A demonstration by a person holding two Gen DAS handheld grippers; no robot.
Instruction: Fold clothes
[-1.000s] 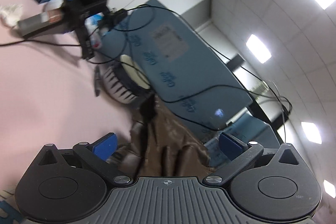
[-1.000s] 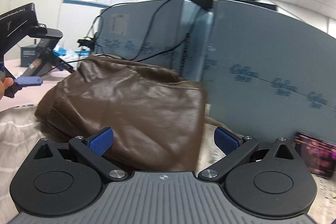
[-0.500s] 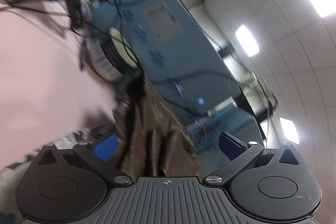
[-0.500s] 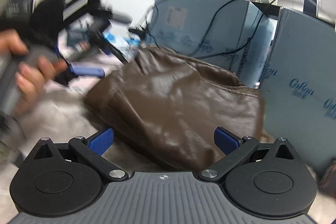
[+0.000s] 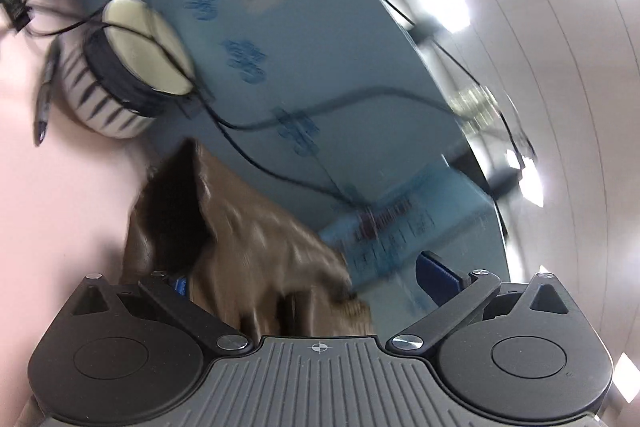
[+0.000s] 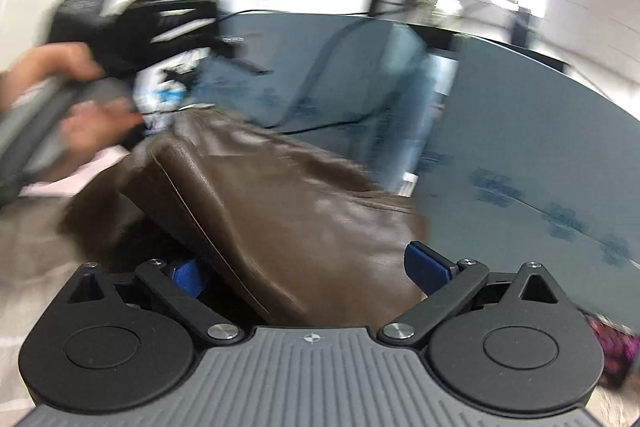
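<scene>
A brown leather garment (image 6: pixel 280 211) lies bunched between both grippers; it also shows in the left wrist view (image 5: pixel 248 247). My left gripper (image 5: pixel 308 279) is open, its jaws wide apart with the garment's edge lying between them. My right gripper (image 6: pixel 308 269) is open too, with a folded edge of the garment between its blue pads. In the right wrist view a hand holds the other gripper's grey handle (image 6: pixel 52 131) at the far left. Both views are motion-blurred.
Blue foam partition panels (image 5: pixel 280 39) (image 6: pixel 540 179) stand right behind the garment, with black cables draped over them. A striped round container with a cream lid (image 5: pixel 120 63) and a pen (image 5: pixel 46 91) lie on the pink table (image 5: pixel 52 211).
Both grippers have moved in closer to the garment, which now fills the space between each pair of jaws. The left hand's gripper has swung nearer in the right wrist view.
</scene>
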